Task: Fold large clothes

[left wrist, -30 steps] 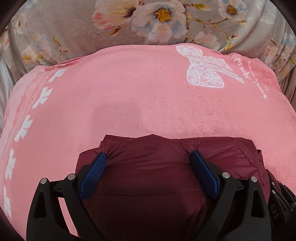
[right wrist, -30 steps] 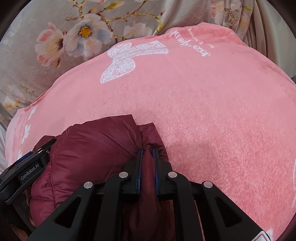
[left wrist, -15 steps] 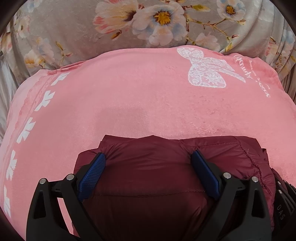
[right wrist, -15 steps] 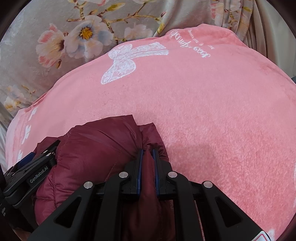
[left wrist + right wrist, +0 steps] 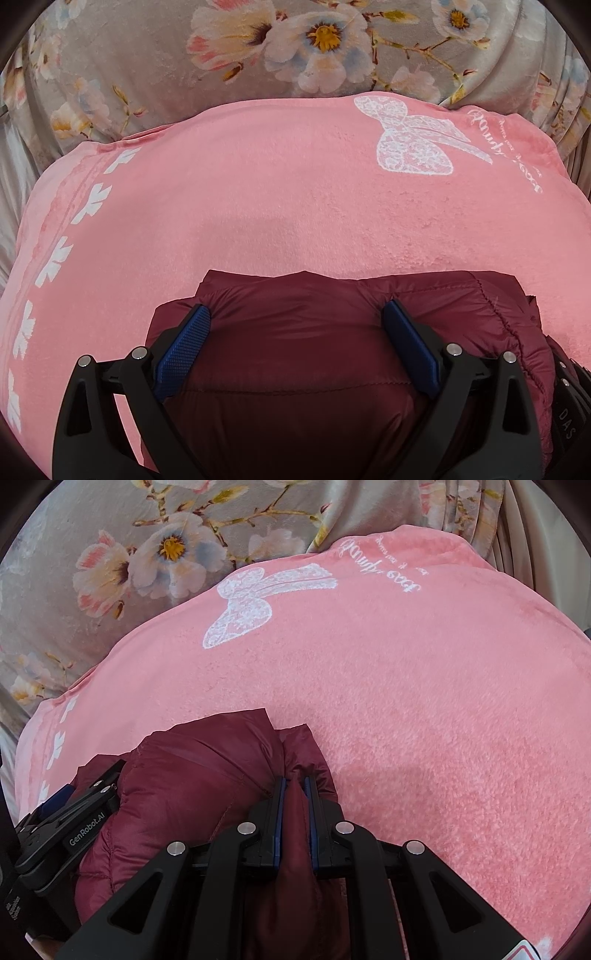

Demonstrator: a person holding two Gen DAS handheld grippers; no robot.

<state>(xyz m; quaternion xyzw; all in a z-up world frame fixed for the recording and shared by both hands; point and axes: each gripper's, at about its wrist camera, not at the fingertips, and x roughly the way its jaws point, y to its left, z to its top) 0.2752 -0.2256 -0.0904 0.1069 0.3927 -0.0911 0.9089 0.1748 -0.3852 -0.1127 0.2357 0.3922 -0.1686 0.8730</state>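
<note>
Jacket, maroon and quilted, looks light, puffy and slick; judged best pinched at a stitched hem, since padding springs back. It lies bundled on the pink blanket, directly under both tools. Left hand-held gripper stands wide open, straddling the padding. Right hand-held gripper is nearly closed, pinching a fold.

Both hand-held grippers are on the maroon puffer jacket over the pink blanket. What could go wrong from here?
1. The right hand-held gripper pinches only a thin fold of the jacket; slick fabric may slip out.
2. The left hand-held gripper stands wide with padding bulging between, so it may not be gripping and that side may sag.
3. Dragging might rumple the blanket.
</note>
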